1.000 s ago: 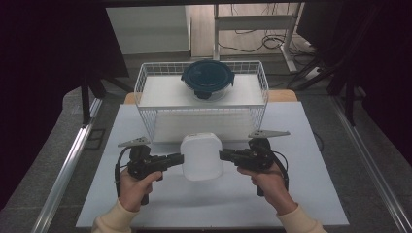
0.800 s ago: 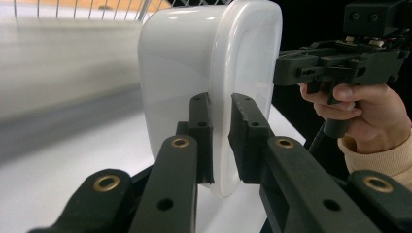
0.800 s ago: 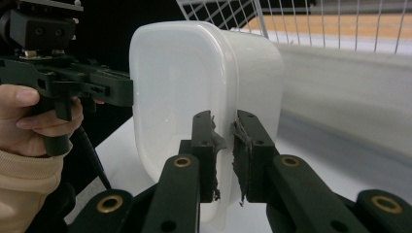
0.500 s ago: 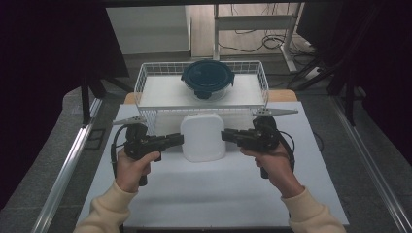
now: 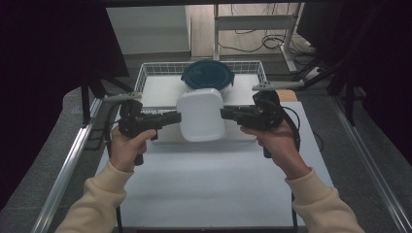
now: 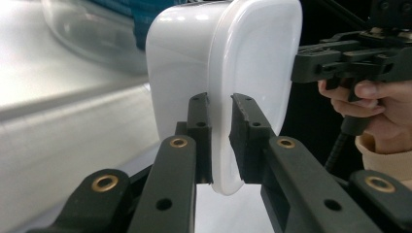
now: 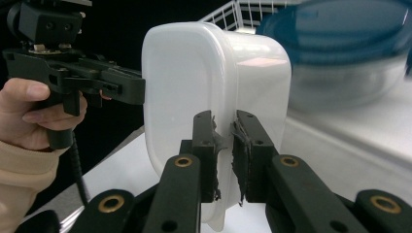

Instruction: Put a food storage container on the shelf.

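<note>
Two grippers hold one white container [image 5: 201, 114] between them, above the white table [image 5: 204, 189] and in front of the wire basket [image 5: 145, 73]

1. Left gripper [image 5: 176, 118]: seen from the high view, it reaches in level from the left and meets the container's left edge. In the left gripper view its two black jaws are clamped on the container's rim, one pad on each face of the thin edge, with the rim running upright between them. The container's body bulges away to the left of the jaws in that view.

2. Right gripper [image 5: 225, 113]: seen from the high view, it reaches in level from the right and meets the container's right edge, opposite the left gripper. In the right gripper view its jaws are clamped on the rim in the same way, pads pressed on both faces; the pad surfaces look worn and ragged.

3. Container position: it hangs between the two jaw pairs with its broad face toward the high camera, clear of the table surface. Its upper edge overlaps the blue lidded bowl [image 5: 208, 75] that sits in the basket behind it; whether the two touch cannot be told
</note>
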`<state>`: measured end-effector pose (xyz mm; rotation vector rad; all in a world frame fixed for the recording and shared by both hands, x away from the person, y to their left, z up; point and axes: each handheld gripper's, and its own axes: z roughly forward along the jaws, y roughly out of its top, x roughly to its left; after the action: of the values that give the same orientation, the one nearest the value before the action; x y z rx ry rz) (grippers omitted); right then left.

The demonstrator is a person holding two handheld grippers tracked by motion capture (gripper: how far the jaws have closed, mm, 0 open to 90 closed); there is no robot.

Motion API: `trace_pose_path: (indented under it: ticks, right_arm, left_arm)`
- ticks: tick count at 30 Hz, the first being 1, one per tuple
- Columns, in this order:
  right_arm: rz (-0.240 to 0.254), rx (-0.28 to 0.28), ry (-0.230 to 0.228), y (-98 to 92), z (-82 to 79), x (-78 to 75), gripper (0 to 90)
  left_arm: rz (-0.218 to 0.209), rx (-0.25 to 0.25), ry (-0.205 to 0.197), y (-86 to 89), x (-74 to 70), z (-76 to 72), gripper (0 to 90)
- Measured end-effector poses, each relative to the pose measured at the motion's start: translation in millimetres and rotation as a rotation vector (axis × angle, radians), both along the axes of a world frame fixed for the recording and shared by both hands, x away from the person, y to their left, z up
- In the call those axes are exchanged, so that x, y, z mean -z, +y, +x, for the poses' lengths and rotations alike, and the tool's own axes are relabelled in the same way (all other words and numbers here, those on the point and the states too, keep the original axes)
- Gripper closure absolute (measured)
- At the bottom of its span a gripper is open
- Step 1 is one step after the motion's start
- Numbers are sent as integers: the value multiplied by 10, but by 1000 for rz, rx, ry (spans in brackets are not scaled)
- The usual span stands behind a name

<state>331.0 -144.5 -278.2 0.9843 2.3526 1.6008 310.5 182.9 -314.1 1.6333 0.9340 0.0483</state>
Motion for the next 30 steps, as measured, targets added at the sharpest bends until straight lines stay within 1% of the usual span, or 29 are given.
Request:
trace_pose_path:
  ticks: [3, 6, 9, 13, 16, 20, 24, 26, 27, 30]
  right_arm:
    - [-8, -1, -15, 37, 52, -147, 798]
    - [-1, -5, -22, 62, 110, -281, 798]
    - [5, 1, -31, 79, 158, -408, 798]
    - [9, 7, -40, 81, 258, -549, 798]
    - [17, 15, -40, 69, 365, -633, 798]
    - [31, 24, -19, 46, 547, -710, 797]
    - [60, 26, 24, 16, 744, -753, 795]
    - [68, 34, 39, 12, 824, -753, 793]
    - [65, 39, 44, 15, 860, -746, 793]
    - [59, 49, 65, 22, 952, -706, 792]
  left_arm:
    - [1, 2, -9, 35, -140, 60, 792]
    - [2, 10, -15, 71, -279, 136, 792]
    - [-9, 15, -21, 88, -405, 216, 791]
    - [1, 13, -32, 81, -561, 324, 791]
    - [2, 21, -20, 74, -668, 452, 792]
    - [9, 33, 0, 66, -799, 643, 792]
    - [10, 47, 18, 66, -899, 826, 797]
    - [22, 42, 25, 55, -912, 899, 797]
    - [21, 38, 31, 50, -903, 934, 797]
    - [13, 36, 66, 50, -844, 1051, 794]
